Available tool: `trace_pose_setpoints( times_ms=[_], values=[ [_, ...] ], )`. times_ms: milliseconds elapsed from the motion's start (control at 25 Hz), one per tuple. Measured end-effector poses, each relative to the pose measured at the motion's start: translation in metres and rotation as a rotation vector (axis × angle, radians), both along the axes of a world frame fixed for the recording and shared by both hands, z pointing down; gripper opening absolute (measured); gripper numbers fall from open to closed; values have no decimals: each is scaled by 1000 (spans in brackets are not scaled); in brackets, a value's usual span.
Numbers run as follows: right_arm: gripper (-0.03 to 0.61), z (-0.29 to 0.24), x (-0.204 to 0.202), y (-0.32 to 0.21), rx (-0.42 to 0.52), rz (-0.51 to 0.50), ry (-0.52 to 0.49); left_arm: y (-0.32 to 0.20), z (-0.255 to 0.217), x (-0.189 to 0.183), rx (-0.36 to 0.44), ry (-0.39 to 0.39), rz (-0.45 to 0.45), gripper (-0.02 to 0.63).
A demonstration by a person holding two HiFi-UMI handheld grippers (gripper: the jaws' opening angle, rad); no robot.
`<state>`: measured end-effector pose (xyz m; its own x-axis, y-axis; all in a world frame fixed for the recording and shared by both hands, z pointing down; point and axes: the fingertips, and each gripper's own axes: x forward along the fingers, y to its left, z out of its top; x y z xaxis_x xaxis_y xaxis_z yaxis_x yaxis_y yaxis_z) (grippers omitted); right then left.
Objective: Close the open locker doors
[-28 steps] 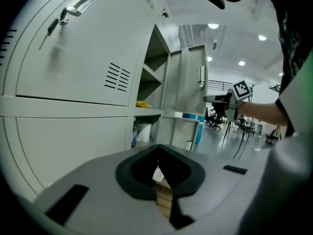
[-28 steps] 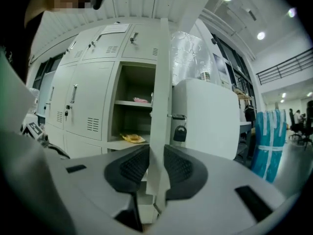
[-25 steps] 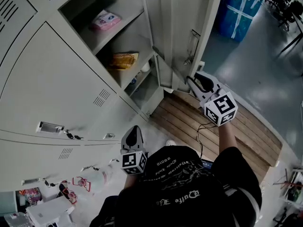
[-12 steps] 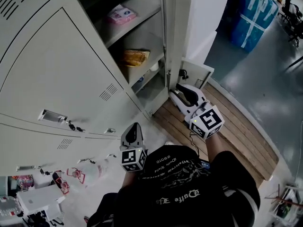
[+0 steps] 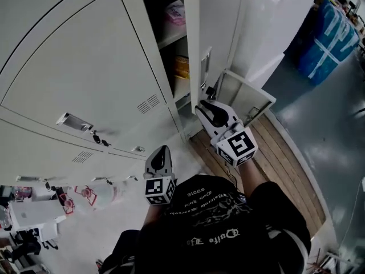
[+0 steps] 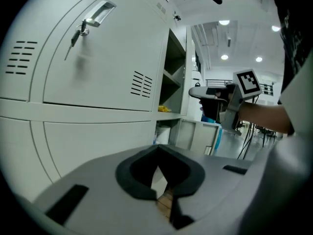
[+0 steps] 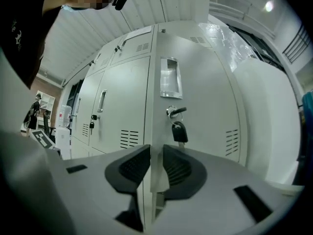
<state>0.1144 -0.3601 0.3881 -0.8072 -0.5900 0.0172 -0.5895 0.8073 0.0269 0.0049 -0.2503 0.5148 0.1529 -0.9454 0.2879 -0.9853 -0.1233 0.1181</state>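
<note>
Right gripper [image 5: 202,106], jaws just closing, clamped on locker door [image 5: 219,33] edge

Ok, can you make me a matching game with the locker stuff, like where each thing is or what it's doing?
Things:
1. key
2. pink packet
3. lower locker door
4. upper locker door

Places or states:
a. on a locker shelf
b. its edge is between the jaws of the right hand-held gripper
c. hanging from a lock
d. standing open, untouched

Pairs: 1-c, 2-a, 3-d, 4-b.

The right hand-held gripper's jaws have just been closing on that edge.
</note>
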Motion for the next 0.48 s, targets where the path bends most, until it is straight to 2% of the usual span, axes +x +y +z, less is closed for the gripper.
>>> trace_pose_setpoints(
  times_ms=[240,480],
  values=[
    [72,0,-31,-18,6,-49,9,13,-1,-24,-4,-2,-91,8],
    [47,2,-54,-40,19,-55,36,30,1,-42,-18,7,-177,8]
  ],
)
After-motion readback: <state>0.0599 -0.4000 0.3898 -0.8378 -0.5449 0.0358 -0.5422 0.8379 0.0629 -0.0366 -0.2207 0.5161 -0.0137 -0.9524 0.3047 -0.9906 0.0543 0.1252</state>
